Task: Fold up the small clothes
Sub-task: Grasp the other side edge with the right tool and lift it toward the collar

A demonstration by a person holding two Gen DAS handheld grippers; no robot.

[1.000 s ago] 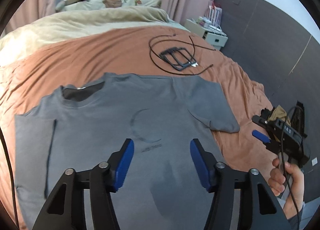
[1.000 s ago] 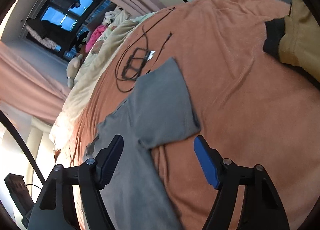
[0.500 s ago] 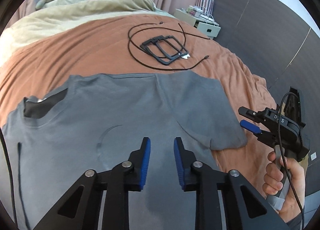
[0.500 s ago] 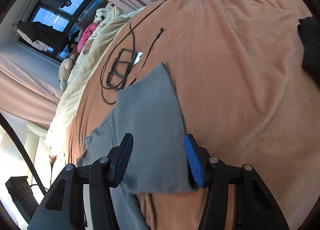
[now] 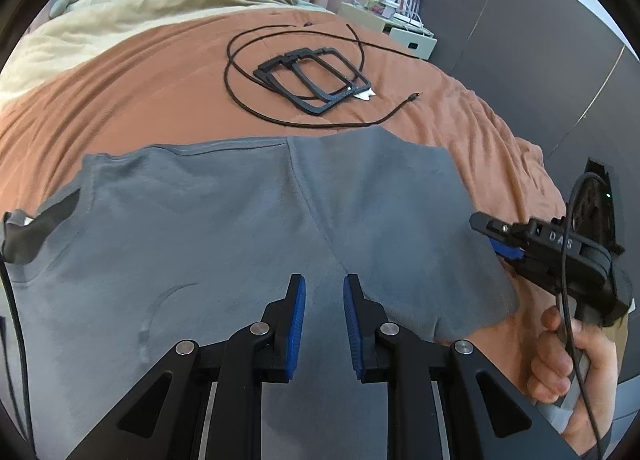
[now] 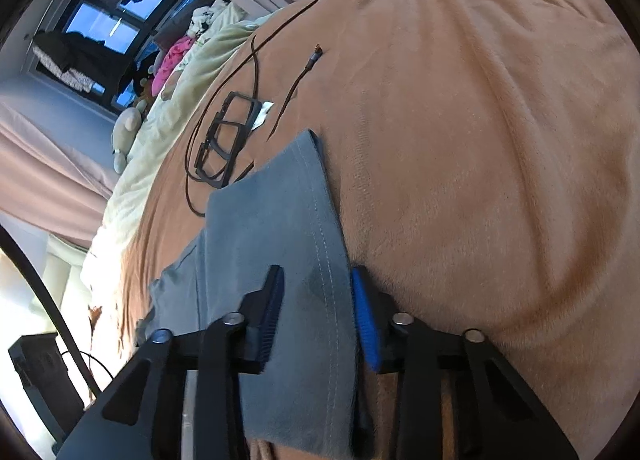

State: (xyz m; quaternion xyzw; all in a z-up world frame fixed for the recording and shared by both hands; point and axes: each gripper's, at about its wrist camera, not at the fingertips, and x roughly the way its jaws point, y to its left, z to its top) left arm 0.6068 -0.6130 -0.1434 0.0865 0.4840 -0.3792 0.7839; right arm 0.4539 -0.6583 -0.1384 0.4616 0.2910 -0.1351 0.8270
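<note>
Where one cable (image 5: 256,108) loops, two frames (image 5: 316,80) lie.

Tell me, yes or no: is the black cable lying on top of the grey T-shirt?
No. In the left wrist view the black cable loops on the orange blanket beyond the grey T-shirt, clear of its edge.

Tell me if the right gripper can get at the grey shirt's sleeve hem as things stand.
Probably yes: the right gripper already straddles the sleeve hem of the grey shirt, its jaws closing in, nothing in the way.
</note>
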